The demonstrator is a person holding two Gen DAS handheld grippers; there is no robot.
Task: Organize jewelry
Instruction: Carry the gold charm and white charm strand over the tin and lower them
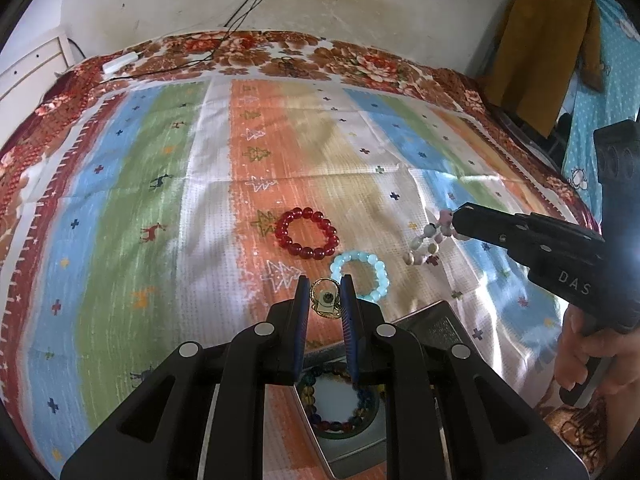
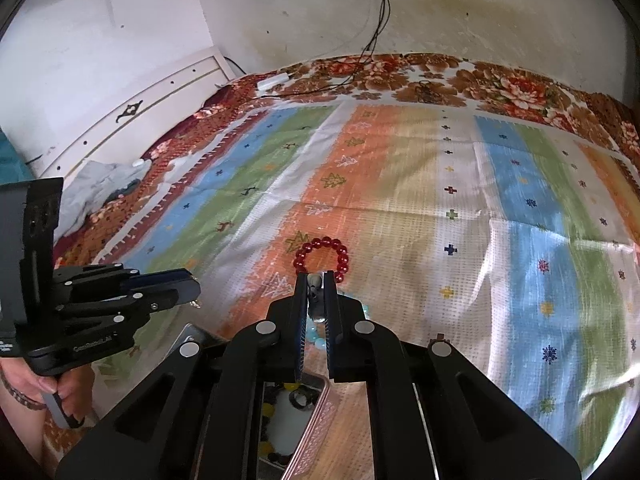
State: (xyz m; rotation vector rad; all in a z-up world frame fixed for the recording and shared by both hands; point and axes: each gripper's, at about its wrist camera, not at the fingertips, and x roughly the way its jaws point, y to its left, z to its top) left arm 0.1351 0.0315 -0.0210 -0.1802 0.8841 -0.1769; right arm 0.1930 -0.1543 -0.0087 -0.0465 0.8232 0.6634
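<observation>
Left wrist view, left gripper point(image 1: 325, 295) clamped on a gold ring point(image 1: 325, 302), right gripper point(image 1: 454, 218) pinching a pastel bracelet point(image 1: 428, 240) lifted above the cloth, red bracelet point(image 1: 307, 233) and aqua bracelet point(image 1: 360, 272) lying near centre, open tin point(image 1: 352, 444) nearest.

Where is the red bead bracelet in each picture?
Left wrist view: the red bead bracelet lies flat on the orange stripe of the cloth, near the picture's middle, just up and left of the light blue bracelet.
Right wrist view: the same bracelet sits just above the right tool's tips, which hide its lower edge.
Shared landmark: the green tree motif just left of it.
</observation>
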